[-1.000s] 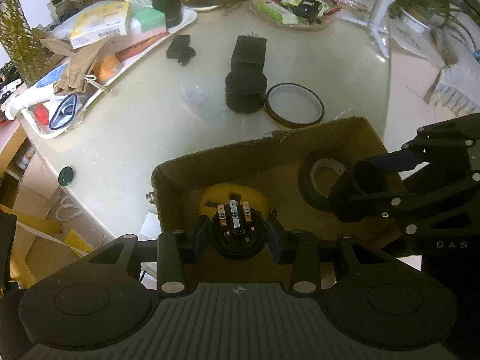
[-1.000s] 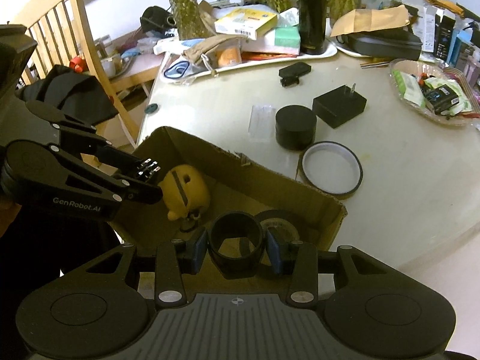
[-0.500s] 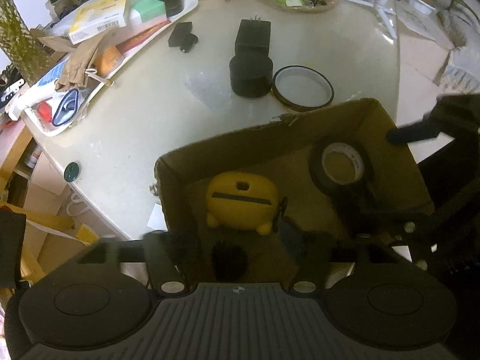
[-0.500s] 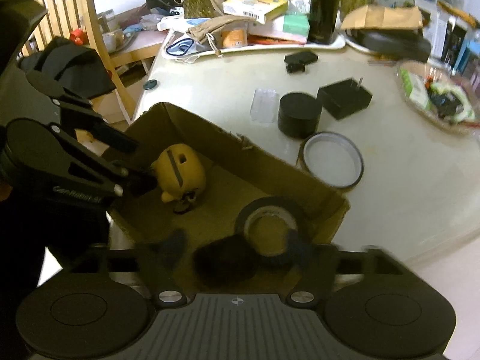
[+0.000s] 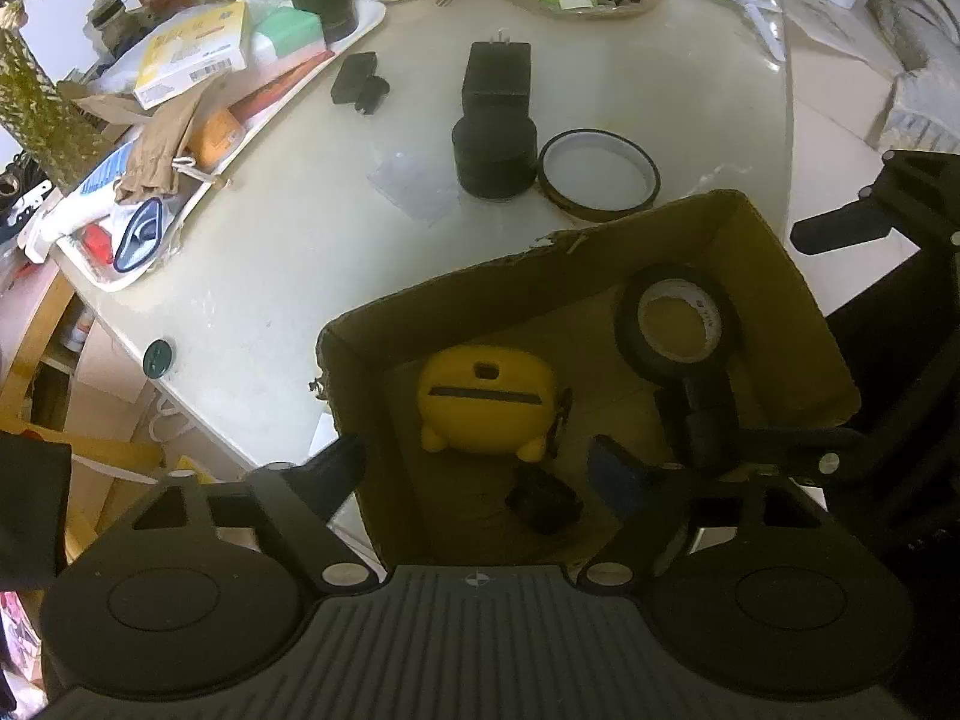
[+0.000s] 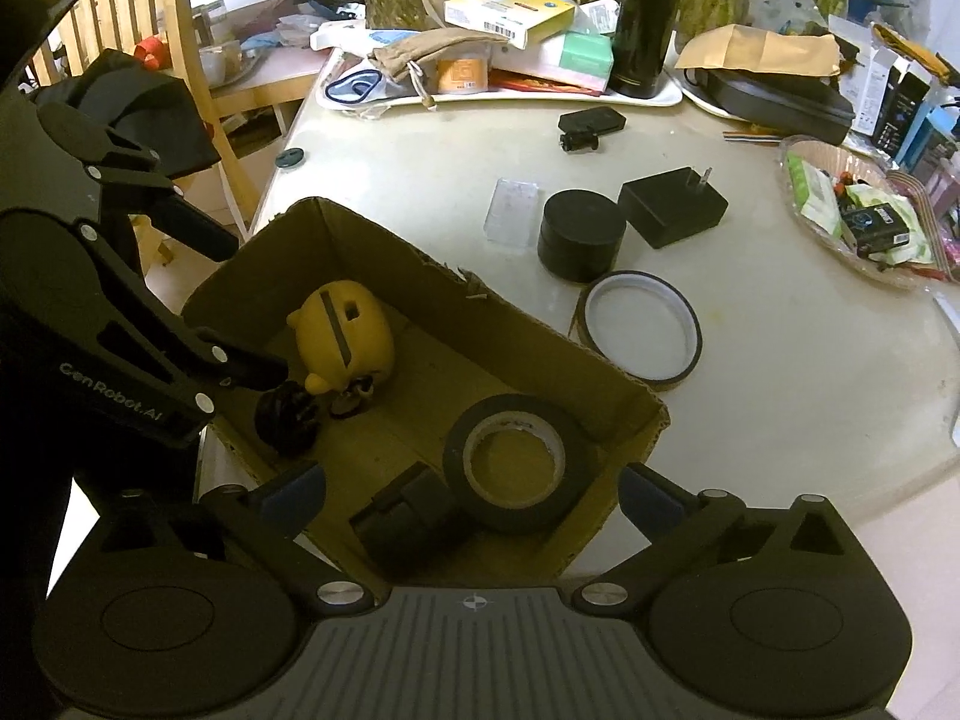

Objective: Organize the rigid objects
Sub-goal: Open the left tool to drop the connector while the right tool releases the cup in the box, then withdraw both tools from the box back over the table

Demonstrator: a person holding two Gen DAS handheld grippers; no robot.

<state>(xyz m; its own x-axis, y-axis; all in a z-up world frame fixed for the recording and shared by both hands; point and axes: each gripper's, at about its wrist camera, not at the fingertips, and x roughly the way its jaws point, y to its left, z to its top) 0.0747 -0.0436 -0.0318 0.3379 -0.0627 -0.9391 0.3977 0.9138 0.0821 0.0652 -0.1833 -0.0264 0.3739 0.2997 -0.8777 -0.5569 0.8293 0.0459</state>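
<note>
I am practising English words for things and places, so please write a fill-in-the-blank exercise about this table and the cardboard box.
1. The yellow case lies inside the cardboard ____.
2. The black tape roll in the box lies ____, its hole facing up.
3. The black power adapter rests on the ____, outside the box.
4. The thin amber tape ring lies next to a black ____ container.

Missing words: box; flat; table; round
</note>
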